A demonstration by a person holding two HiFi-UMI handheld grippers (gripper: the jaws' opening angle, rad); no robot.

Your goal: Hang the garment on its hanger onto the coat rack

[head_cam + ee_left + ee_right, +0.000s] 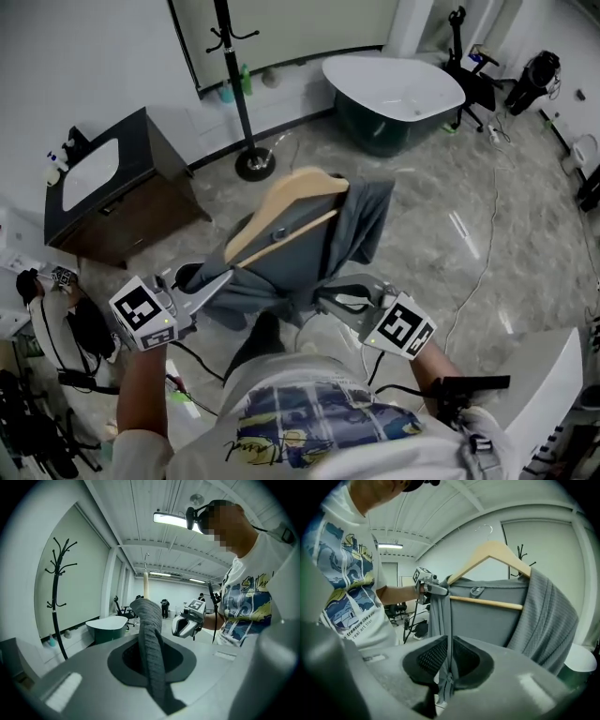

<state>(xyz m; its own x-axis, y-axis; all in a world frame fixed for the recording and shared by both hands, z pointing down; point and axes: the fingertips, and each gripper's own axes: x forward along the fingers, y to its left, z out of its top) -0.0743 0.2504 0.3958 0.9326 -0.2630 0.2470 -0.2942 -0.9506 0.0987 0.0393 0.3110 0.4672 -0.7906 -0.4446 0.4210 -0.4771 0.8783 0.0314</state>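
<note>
A grey garment hangs on a wooden hanger, held in the air in front of me. My left gripper is shut on the garment's left side, where a ribbed fold runs between its jaws and the hanger's end sticks up behind. My right gripper is shut on a strip of the garment below the hanger's bar. The black coat rack stands further off by the wall, its hooks apart from the hanger.
A white and green bathtub stands at the back right. A dark cabinet with a white sink is at the left. Cables trail over the marble floor. The rack's round base rests near the wall.
</note>
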